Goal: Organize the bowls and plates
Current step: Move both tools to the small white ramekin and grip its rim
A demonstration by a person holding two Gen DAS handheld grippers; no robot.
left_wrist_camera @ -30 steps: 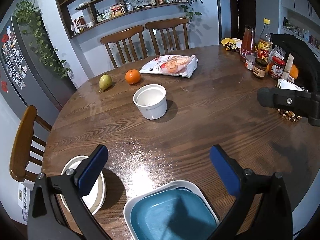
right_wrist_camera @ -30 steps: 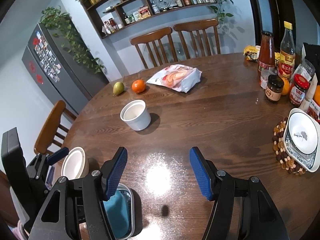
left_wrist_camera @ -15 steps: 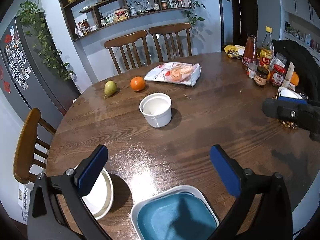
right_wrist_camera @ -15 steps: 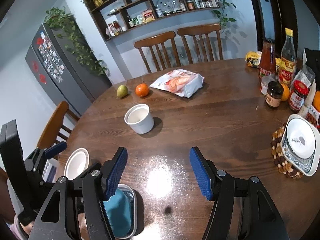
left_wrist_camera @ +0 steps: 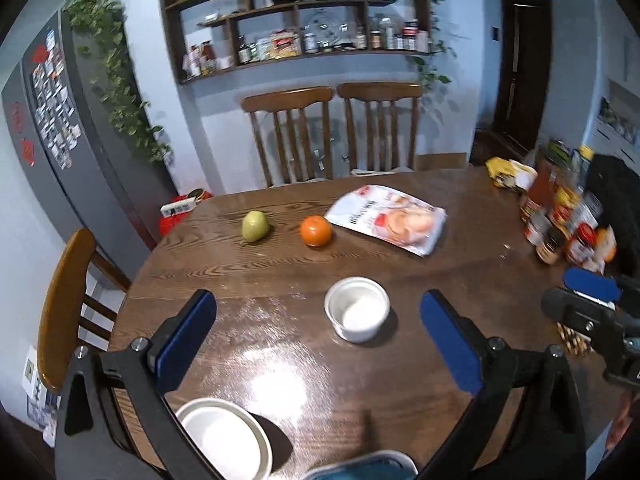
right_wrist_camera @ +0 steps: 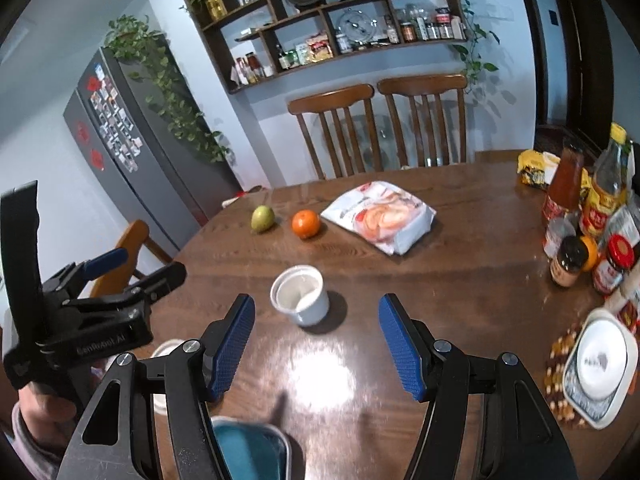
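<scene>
The white ramekin bowl (left_wrist_camera: 357, 309) stands upright in the middle of the desk (left_wrist_camera: 400, 280), on the near side of the orange (left_wrist_camera: 316, 231) and the pear (left_wrist_camera: 254, 226); taken from that bowl, the left tool (left_wrist_camera: 318, 344) hangs above and nearer the viewer with the bowl just right of its centre line, jaws released and holding nothing; the right tool (right_wrist_camera: 317, 346) is likewise spread wide and bare, the same bowl (right_wrist_camera: 300, 300) lying ahead and slightly left of its centre; neither touches it; by my judgement both are about equally near, the bowl being round so no axis matters; a shallow white bowl (left_wrist_camera: 224, 440) and a blue square plate (left_wrist_camera: 360, 468) sit nearer than the ramekin, under the left tool; a patterned plate with a bowl (right_wrist_camera: 600, 364) lies well to the ramekin's right.
</scene>
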